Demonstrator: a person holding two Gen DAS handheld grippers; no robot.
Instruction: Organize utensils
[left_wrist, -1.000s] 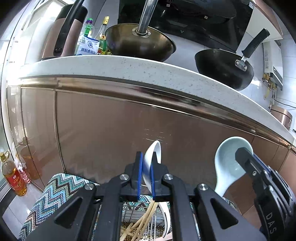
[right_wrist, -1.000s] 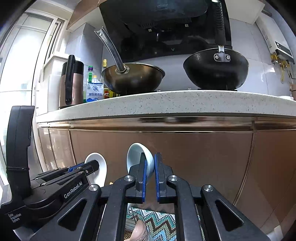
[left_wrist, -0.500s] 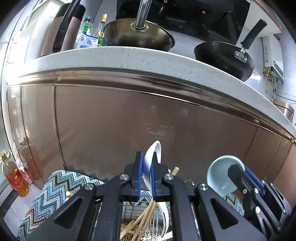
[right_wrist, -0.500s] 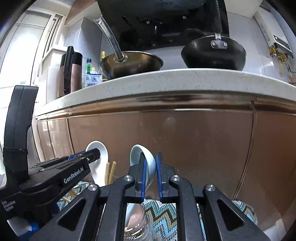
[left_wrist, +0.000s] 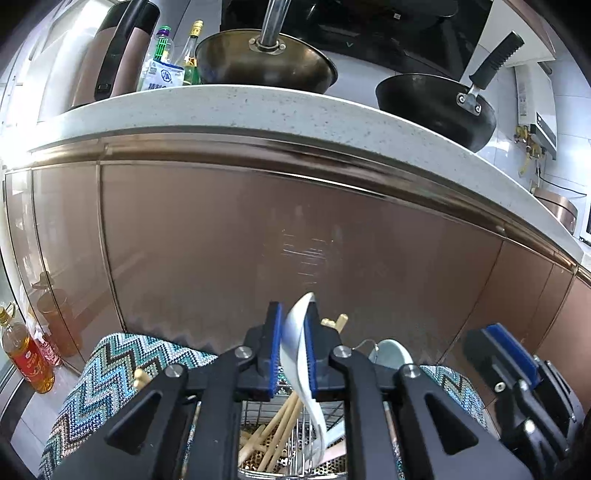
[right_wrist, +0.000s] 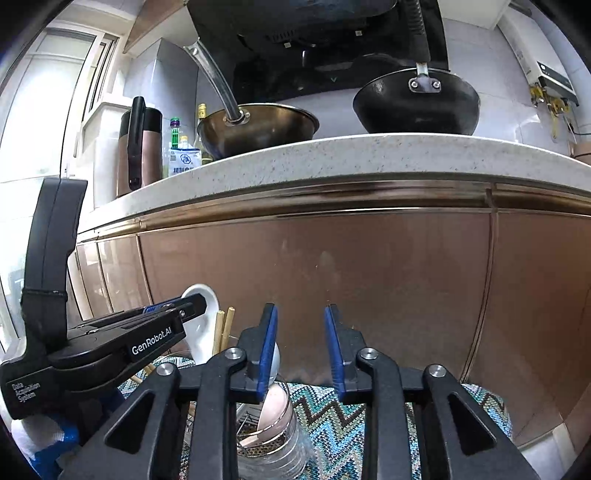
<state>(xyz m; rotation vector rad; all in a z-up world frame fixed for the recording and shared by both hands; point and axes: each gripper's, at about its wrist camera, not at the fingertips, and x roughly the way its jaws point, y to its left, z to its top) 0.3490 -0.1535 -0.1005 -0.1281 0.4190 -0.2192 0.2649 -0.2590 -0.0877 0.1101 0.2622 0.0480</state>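
Observation:
My left gripper (left_wrist: 293, 347) is low over a perforated metal utensil holder (left_wrist: 295, 469), and its jaws are opening. A white spoon (left_wrist: 297, 328) stands tilted and loose between the blue pads, its handle reaching down among wooden chopsticks (left_wrist: 280, 417) in the holder. My right gripper (right_wrist: 301, 343) is also opening, with nothing between its pads. A pale blue spoon (left_wrist: 391, 354) leans in the holder, free of the gripper; in the right wrist view the pale blue spoon (right_wrist: 275, 360) peeks out behind the left finger. There the left gripper (right_wrist: 197, 299) and the white spoon (right_wrist: 201, 325) are at the left.
The holder rests on a zigzag-patterned cloth (left_wrist: 110, 369) in front of copper cabinet doors (left_wrist: 258, 229). Above, a speckled countertop (left_wrist: 258, 107) carries two woks, a kettle and bottles. Oil bottles (left_wrist: 26, 362) stand on the floor at the left.
Both grippers sank toward the holder. The right jaws opened and the pale blue spoon dropped out into the holder. The white spoon slid down a little and tilted in the left jaws.

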